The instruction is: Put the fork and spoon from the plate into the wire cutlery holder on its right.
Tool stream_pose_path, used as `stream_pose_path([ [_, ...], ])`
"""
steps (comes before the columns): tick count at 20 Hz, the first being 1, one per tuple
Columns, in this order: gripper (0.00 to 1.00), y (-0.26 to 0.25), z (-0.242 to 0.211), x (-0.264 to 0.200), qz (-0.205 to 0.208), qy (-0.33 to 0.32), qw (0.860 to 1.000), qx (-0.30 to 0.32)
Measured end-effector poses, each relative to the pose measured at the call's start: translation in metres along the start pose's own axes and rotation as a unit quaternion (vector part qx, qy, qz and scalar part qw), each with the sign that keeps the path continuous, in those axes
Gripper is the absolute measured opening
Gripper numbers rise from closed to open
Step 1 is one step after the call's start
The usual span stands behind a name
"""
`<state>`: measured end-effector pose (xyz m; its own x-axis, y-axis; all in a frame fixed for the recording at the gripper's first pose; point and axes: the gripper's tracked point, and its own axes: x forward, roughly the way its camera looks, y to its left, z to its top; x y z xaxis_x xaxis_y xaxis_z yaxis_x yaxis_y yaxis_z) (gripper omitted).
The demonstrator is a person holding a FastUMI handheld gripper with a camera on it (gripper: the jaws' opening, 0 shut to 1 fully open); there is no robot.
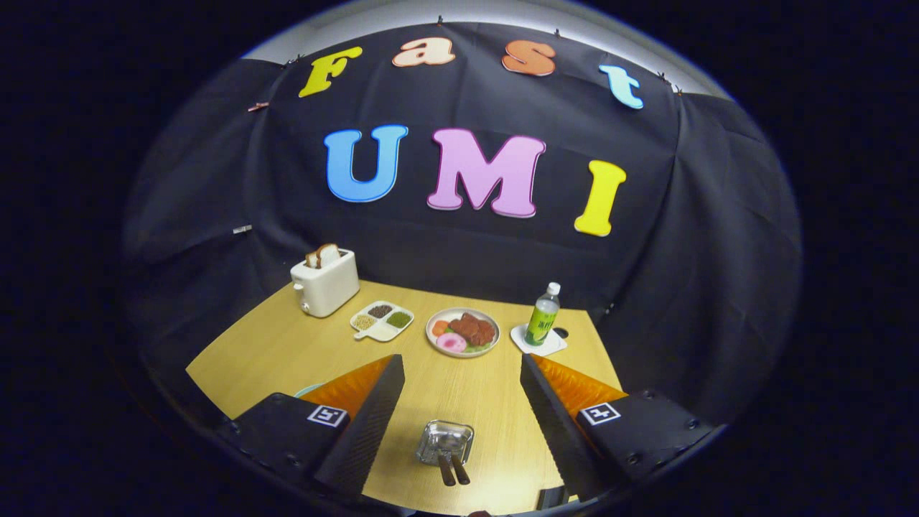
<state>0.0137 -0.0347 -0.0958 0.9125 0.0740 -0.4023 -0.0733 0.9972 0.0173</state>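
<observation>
Between the wide-apart, empty jaws of the gripper (459,424), a square metal wire cutlery holder (445,442) is sitting on the wooden counter (287,352), two dark handles (453,469) sticking out toward six o'clock.

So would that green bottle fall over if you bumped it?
Probably. The bottle is tall and narrow, standing upright on a small coaster, so a nudge near its cap could tip it. Once down, its round body might roll. The hand-held gripper is open, well short of it.

My fingers (459,409) stand apart over bare table (287,352). The cutlery holder (445,441) sits between them. Plate (463,332), bottle (543,314) and toaster (324,282) stand well beyond.
</observation>
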Motion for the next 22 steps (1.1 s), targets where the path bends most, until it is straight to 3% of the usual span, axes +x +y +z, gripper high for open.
stream_pose_path([
  [8, 0.98, 0.012, 0.058, -0.033, -0.023, -0.118, 0.993, -0.012],
  [22, 0.98, 0.021, 0.048, -0.04, -0.013, -0.111, 0.994, -0.006],
])
